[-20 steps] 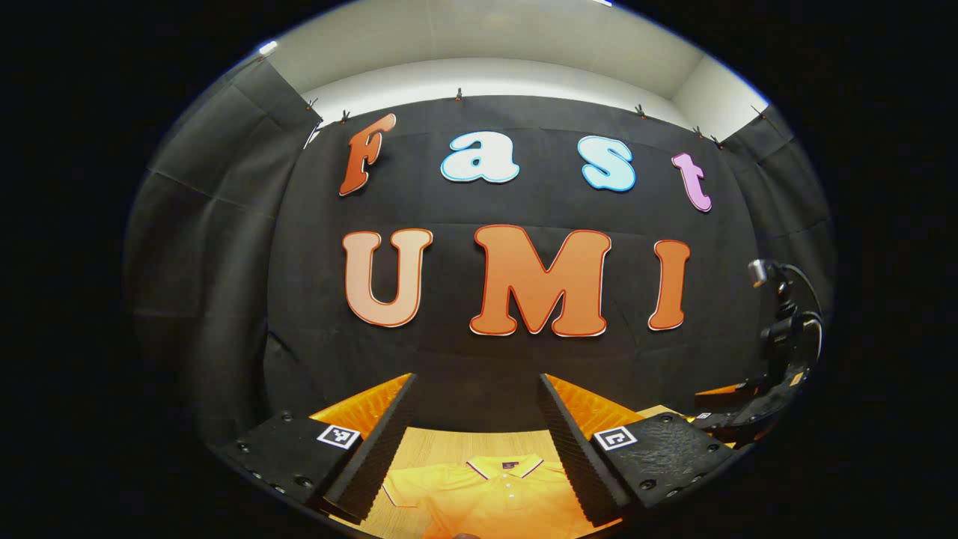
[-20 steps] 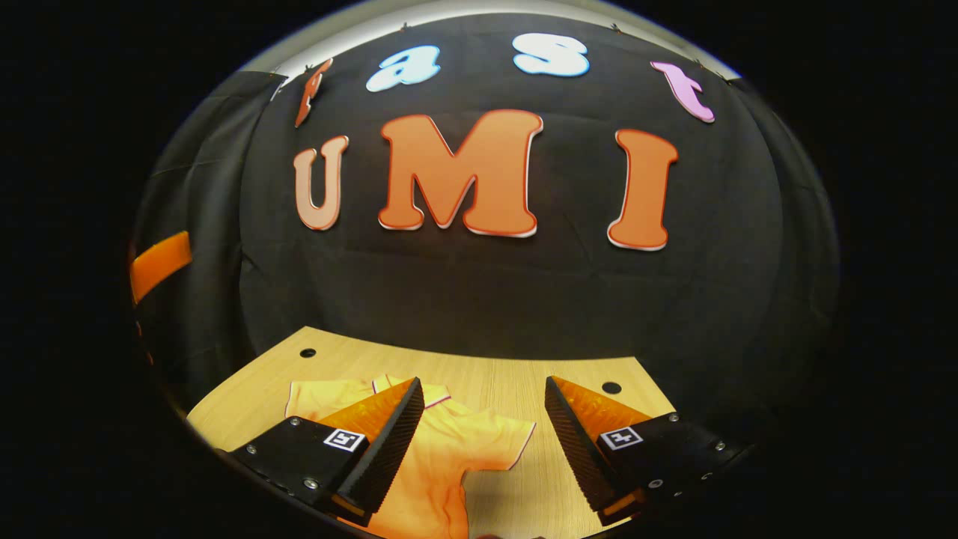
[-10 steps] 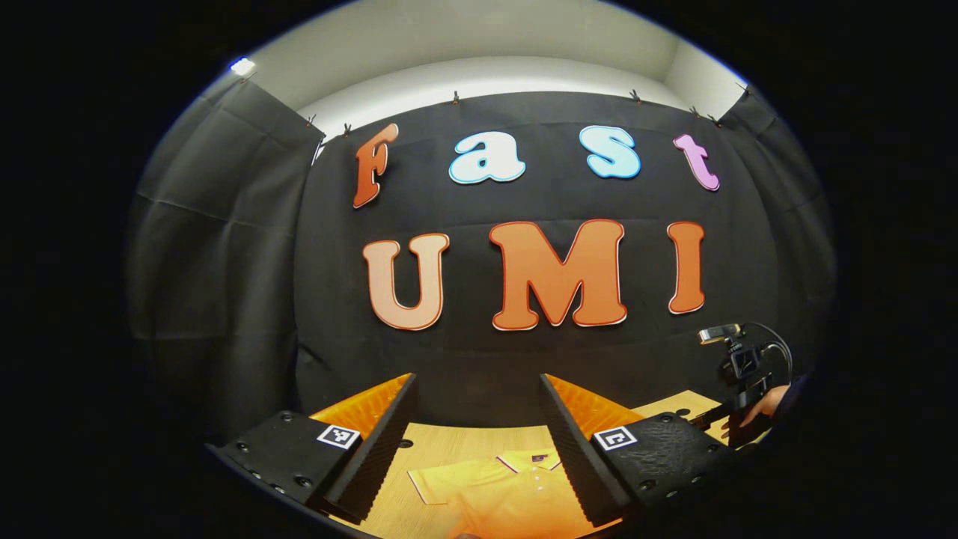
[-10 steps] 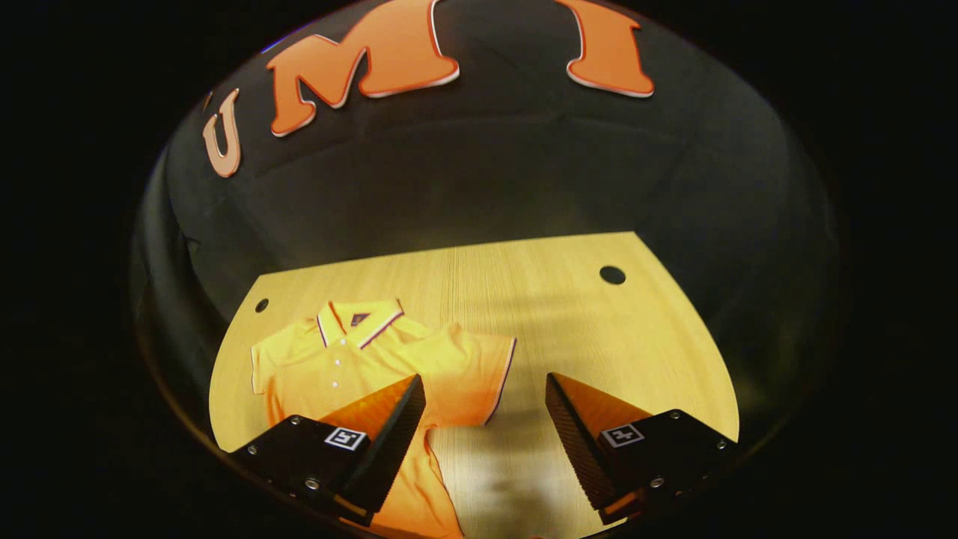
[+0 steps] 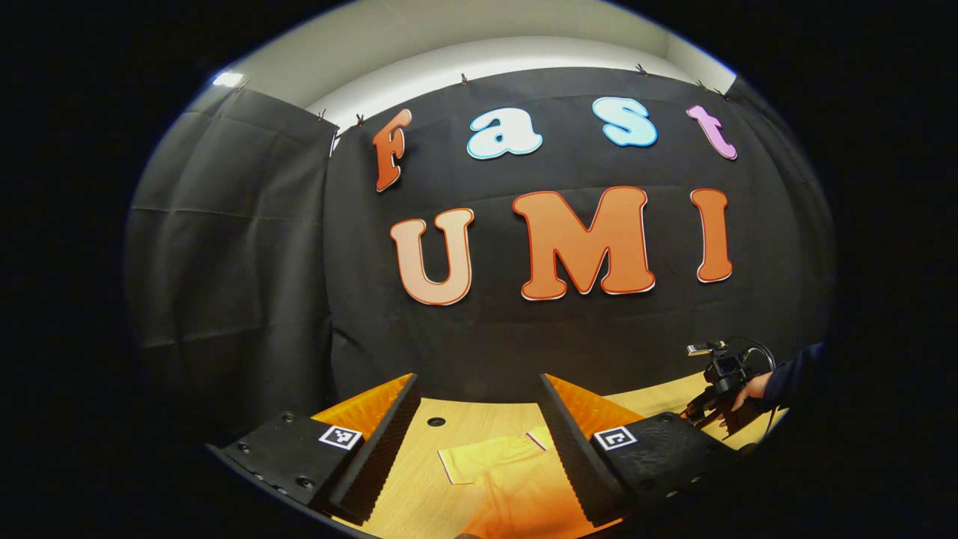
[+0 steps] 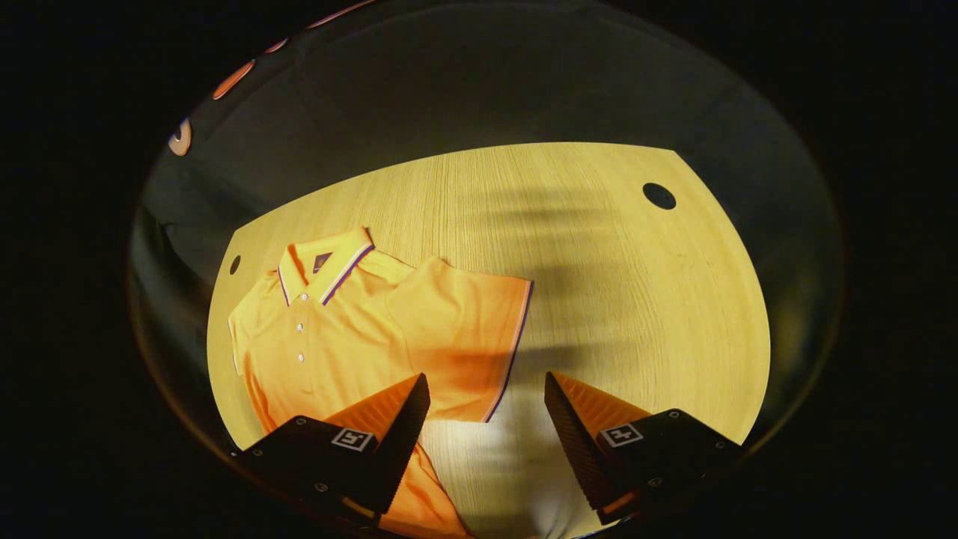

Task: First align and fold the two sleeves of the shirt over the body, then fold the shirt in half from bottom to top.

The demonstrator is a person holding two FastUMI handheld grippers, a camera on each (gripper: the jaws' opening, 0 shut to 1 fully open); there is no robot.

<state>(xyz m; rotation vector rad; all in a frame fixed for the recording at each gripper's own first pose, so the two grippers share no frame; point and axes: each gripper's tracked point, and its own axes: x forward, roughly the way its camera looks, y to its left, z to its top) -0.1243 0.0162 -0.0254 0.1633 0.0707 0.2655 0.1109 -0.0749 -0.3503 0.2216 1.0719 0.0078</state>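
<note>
Now we are holding both grippers, left [image 5: 475, 419] and right [image 6: 486, 419], with fingers spread and gripping nothing, above the orange shirt [image 6: 359, 329] that is lying flat on the wooden table [image 6: 599, 284].

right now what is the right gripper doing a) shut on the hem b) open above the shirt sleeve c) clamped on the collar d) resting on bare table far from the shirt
b: the right gripper has its fingers spread, nothing between them, above the sleeve of the shirt.

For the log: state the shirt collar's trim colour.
Collar trim: white and dark stripes, clearest in right gripper view.
</note>
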